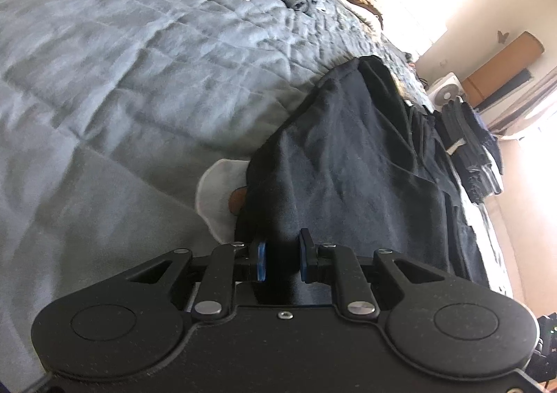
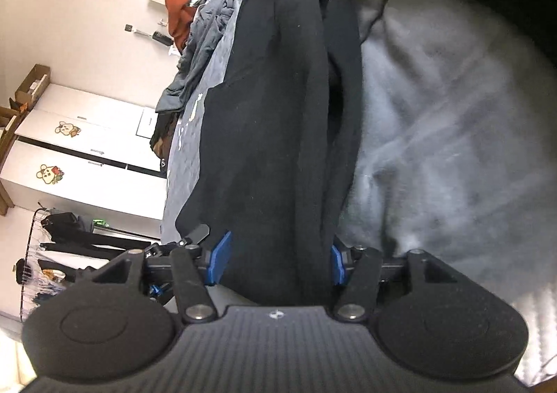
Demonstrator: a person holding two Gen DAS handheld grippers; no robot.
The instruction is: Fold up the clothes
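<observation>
- Jaws of the left gripper (image 1: 281, 261) stand narrow, clamped on a bunched fold of the black fabric garment (image 1: 348, 163).
- Jaws of the right gripper (image 2: 276, 262) stand about half open, blue pads against a thick roll of that garment (image 2: 278, 114).
- It lies across the grey quilted bed cover (image 1: 139, 79).
- Other clothes are piled at the bed's far edge (image 2: 205, 31).

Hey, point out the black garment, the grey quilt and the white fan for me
black garment (image 1: 351, 163), left wrist view, on its flat middle.
grey quilt (image 1: 139, 72), left wrist view, on its stitched top.
white fan (image 1: 446, 86), left wrist view, on its front grille.
</observation>
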